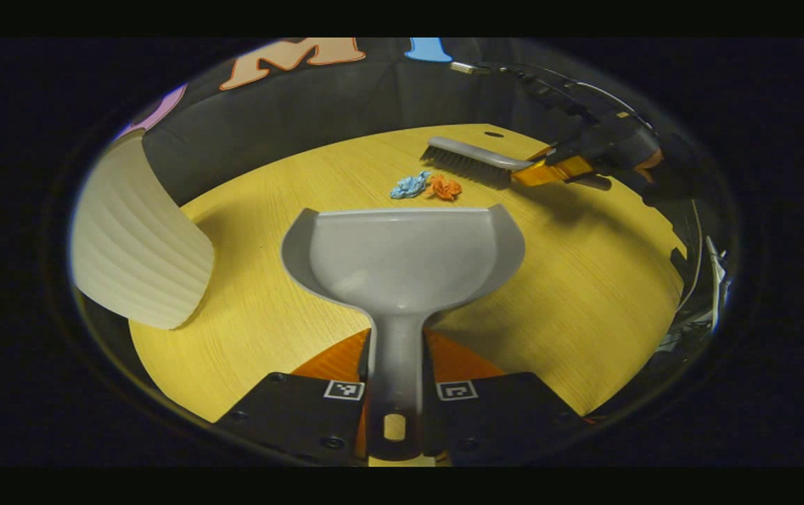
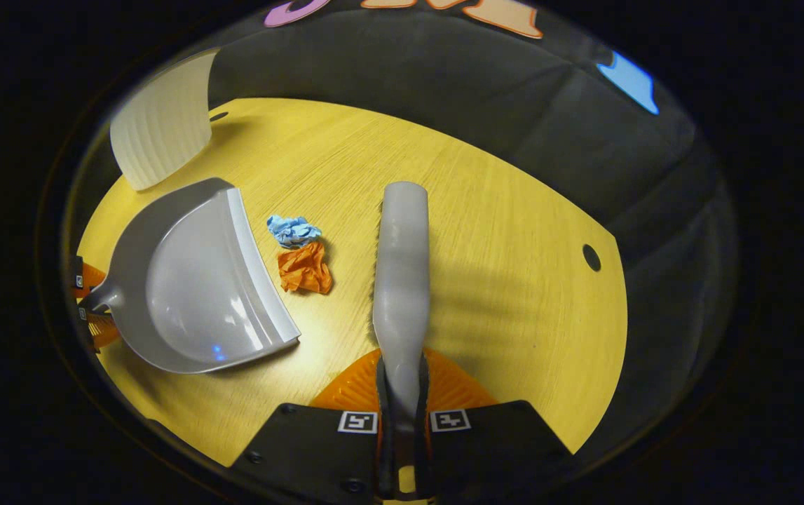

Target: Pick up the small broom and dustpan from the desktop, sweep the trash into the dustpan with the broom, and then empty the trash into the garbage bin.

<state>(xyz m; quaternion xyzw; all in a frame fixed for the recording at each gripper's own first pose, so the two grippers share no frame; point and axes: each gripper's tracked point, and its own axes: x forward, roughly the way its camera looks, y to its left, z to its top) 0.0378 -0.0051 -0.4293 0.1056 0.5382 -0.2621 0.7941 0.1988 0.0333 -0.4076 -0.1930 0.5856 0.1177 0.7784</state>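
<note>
Dim booth, warm light from above, strong fisheye warp in both views.
Surface [image 2: 500, 231] glows yellow in the middle, falls off dark twd the rim. In right gripper view, striped soft shadow lies on the wood just right of the broom [image 2: 402, 266] held ahead of the fingers; small glints on dustpan [image 2: 198, 280] pan, far left of fingers. In left gripper view, shadow spreads under the right gripper [image 1: 549, 170], far ahead-right of the fingers; bin [image 1: 139, 242] at left is bright, slightly washed. Edges bend hard & smear; centre fairly sharp, wood grain legible.
</note>
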